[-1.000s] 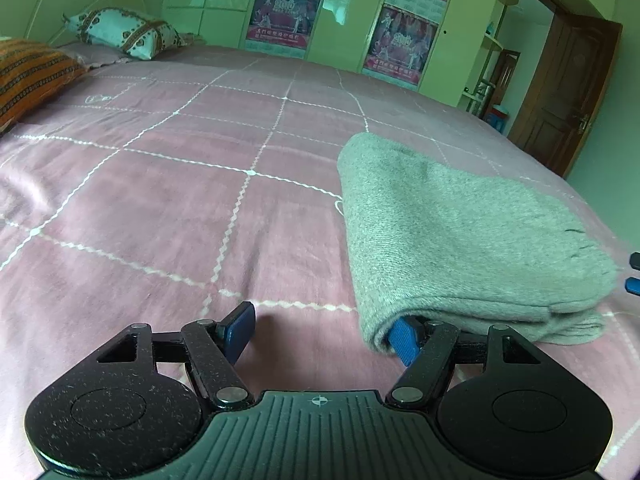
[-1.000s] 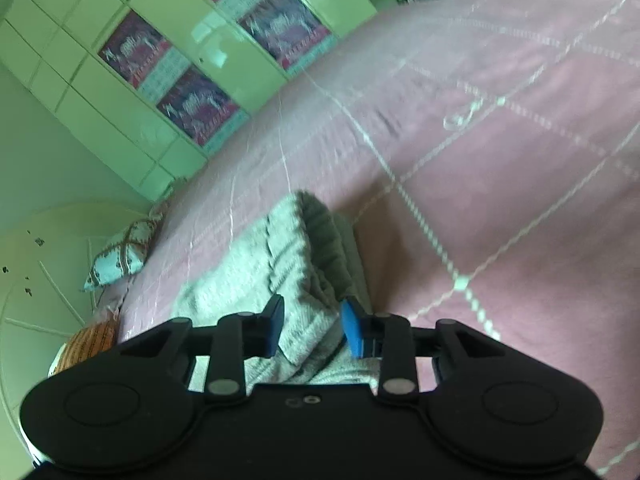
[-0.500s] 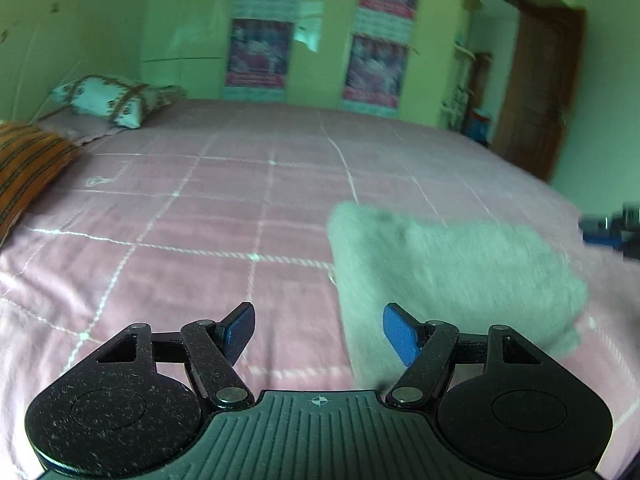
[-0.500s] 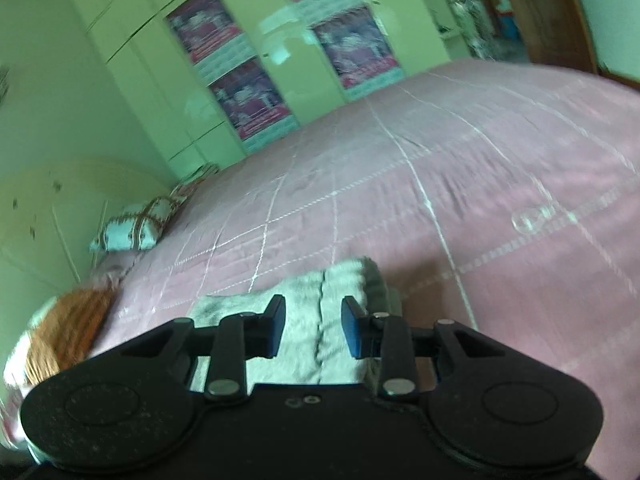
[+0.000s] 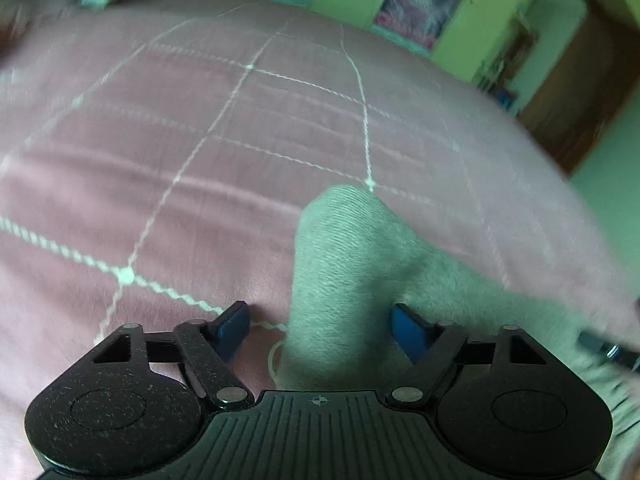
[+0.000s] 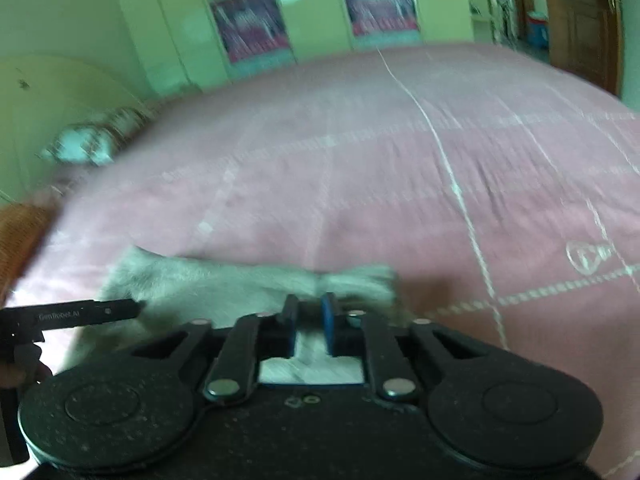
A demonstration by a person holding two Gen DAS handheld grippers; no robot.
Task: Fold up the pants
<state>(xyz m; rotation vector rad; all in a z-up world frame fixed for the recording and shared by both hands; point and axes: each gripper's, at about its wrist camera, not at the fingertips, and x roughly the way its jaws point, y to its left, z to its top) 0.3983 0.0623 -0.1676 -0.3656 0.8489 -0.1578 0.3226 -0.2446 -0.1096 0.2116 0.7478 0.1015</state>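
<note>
The gray pants lie folded in a thick bundle on the pink bed cover, near the close edge of the bed. The left gripper sits over the near left end of the bundle. Its jaws are wide apart and opening more. The pants poke up between its blue pads, but the left pad is clear of the cloth, so it is not pinching them. The right gripper sits at the other end of the bundle. Its jaws have come close together, with only a thin gap, and some gray cloth shows in that gap. The picture is blurry, so I cannot tell if the pads really pinch the cloth. Far off there are pillows and green cupboards with posters.
</note>
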